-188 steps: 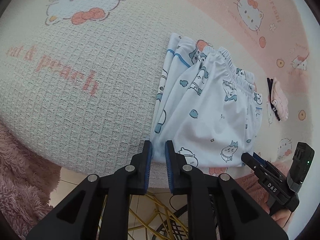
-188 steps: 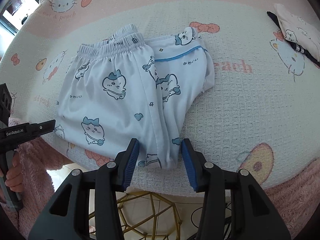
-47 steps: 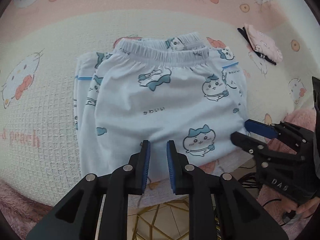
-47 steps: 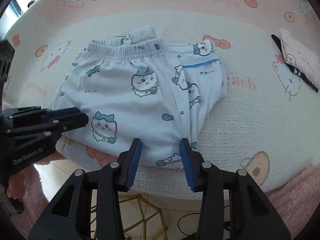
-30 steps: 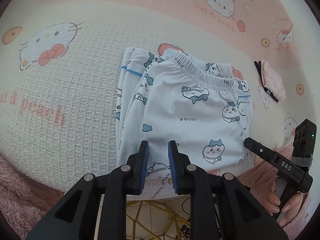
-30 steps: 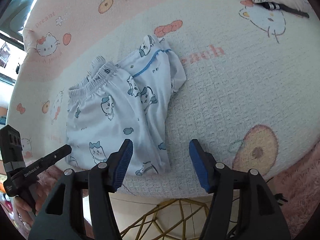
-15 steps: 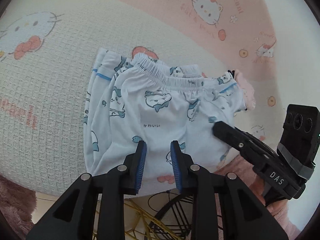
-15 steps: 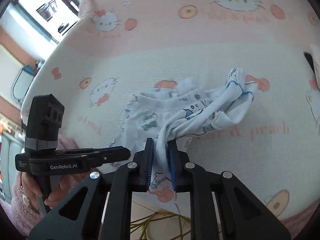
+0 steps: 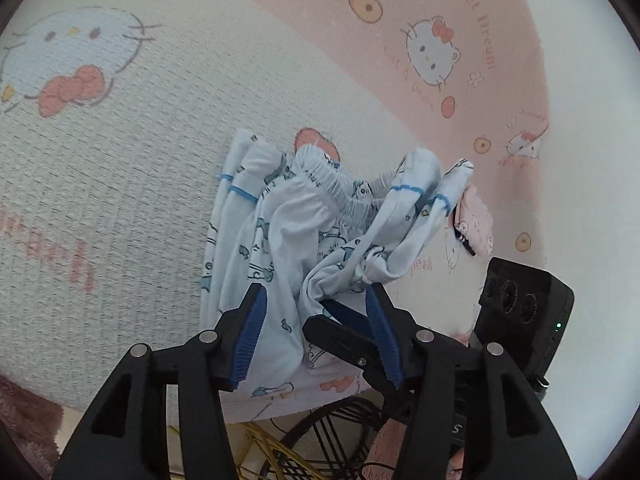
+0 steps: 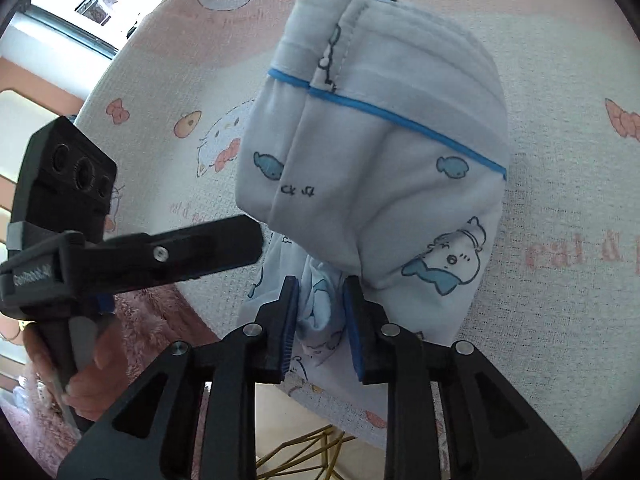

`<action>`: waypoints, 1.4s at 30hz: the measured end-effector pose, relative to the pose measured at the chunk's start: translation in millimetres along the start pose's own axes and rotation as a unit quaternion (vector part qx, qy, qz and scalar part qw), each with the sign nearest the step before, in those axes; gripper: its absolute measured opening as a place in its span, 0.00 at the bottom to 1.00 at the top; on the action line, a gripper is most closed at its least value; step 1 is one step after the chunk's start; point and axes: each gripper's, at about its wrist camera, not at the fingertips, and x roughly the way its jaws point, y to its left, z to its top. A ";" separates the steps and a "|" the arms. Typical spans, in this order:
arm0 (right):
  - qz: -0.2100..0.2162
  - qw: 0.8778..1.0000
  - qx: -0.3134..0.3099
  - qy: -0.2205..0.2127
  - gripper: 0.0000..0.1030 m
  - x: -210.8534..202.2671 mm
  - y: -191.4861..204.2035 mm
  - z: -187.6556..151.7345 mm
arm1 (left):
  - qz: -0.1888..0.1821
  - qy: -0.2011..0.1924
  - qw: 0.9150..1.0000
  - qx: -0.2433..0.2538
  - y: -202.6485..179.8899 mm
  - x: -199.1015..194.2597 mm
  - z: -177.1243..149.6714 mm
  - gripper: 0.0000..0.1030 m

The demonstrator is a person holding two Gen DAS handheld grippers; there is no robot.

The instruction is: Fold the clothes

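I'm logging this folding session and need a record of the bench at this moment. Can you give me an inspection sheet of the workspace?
Surface: cream and pink cat-print blanket covering the table.
Job's things: pale blue cartoon-print pants, one side bunched and lifted over the rest.
Clutter: small pink folded item with a dark strap, lying beyond the pants.
Grippers: right gripper has a bunch of the pants fabric between its pads, jaws opening; left gripper jaws opening, straddling the near edge of the pants without pinching it.
Cables: dark cable below the table edge.
Surroundings: gold wire frame underneath; window at far left.
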 end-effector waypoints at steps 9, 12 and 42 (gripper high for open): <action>0.000 0.998 -0.061 0.022 0.36 -6.7 21.2 -33.0 | 0.098 -0.036 0.983 0.150 -53.9 36.9 -5.7 0.35; -0.033 0.995 -0.088 0.014 0.35 -22.4 20.0 -40.4 | 0.090 -0.053 0.983 0.151 -59.9 28.0 -6.1 0.27; -0.067 0.995 -0.073 -0.015 0.39 -54.4 -2.6 -61.3 | 0.040 -0.085 0.992 0.088 -45.3 -23.8 -33.0 0.10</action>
